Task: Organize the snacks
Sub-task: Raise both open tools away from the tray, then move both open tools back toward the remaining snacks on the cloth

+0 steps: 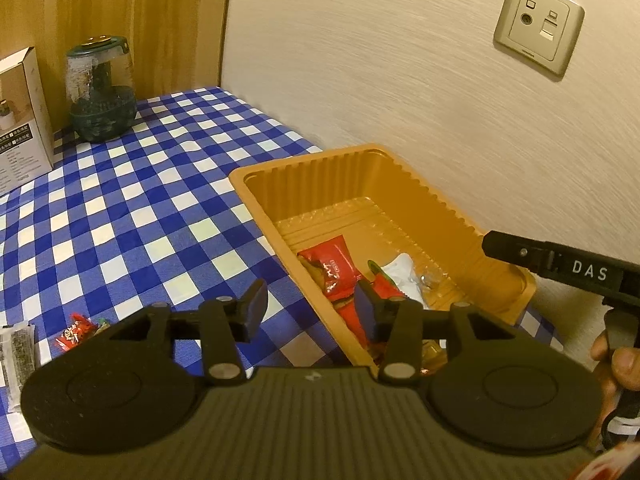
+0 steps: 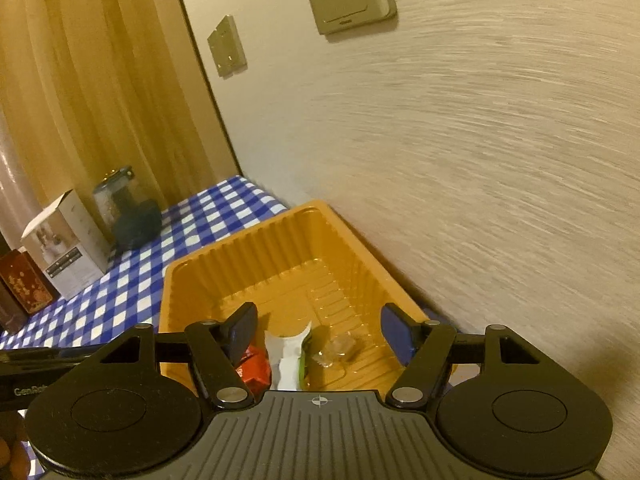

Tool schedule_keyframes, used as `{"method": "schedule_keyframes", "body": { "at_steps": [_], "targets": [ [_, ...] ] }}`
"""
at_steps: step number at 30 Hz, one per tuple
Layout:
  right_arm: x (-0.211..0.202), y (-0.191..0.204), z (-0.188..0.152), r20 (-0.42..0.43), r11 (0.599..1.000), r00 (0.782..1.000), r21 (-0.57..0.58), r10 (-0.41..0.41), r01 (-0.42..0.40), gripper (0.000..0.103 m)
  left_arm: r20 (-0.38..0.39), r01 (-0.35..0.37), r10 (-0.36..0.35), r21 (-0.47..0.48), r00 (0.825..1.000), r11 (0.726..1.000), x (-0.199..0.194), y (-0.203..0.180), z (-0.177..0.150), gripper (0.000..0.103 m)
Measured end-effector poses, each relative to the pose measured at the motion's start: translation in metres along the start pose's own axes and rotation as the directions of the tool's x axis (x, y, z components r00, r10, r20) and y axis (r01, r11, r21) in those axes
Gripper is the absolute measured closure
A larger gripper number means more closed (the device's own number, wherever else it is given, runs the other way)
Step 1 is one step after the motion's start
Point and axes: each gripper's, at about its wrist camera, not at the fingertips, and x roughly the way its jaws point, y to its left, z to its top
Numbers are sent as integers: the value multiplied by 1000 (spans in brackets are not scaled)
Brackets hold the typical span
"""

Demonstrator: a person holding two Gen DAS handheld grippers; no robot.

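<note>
Left wrist view: the left gripper (image 1: 310,306) hangs with jaws wide and nothing between them, straddling the near left wall of the orange tray (image 1: 280,168), which fills the centre and right of the frame beside the wall. Inside the tray, lower centre, lie a red snack packet (image 1: 332,266), a white-and-green packet (image 1: 400,272) and a clear-wrapped sweet (image 1: 430,280), gathered at the near end, probably because that is where they were dropped. At lower left, on the blue checked cloth (image 1: 140,200), a small red sweet (image 1: 74,332) and a pale sachet (image 1: 16,344) remain outside the tray; these are judged the remaining work. A green-lidded jar (image 1: 102,88) and a white carton (image 1: 22,112) stand at upper left, well apart.

Right wrist view: the right gripper (image 2: 318,332), jaws likewise spread and empty, sits above the tray's near end, the packets in the lower centre between its fingers.
</note>
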Motion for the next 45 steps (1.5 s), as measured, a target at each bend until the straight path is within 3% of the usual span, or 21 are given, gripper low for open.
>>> {"method": "schedule_keyframes", "body": {
  "at_steps": [11, 21, 35, 45],
  "targets": [
    [-1, 5, -2, -6, 1000, 1000, -15, 1, -1, 35, 17, -20, 20, -8, 1000, 1000, -11, 7, -2, 54],
    [-4, 30, -6, -4, 997, 999, -73, 34, -35, 35, 62, -96, 101, -79, 993, 992, -38, 45, -2, 44],
    [0, 75, -14, -12, 984, 994, -144, 107, -107, 35, 114, -216, 240, -187, 964, 958, -87, 112, -12, 29],
    [2, 123, -24, -39, 956, 979, -213, 198, -202, 35, 93, -323, 353, -240, 931, 915, -116, 154, -35, 28]
  ]
}}
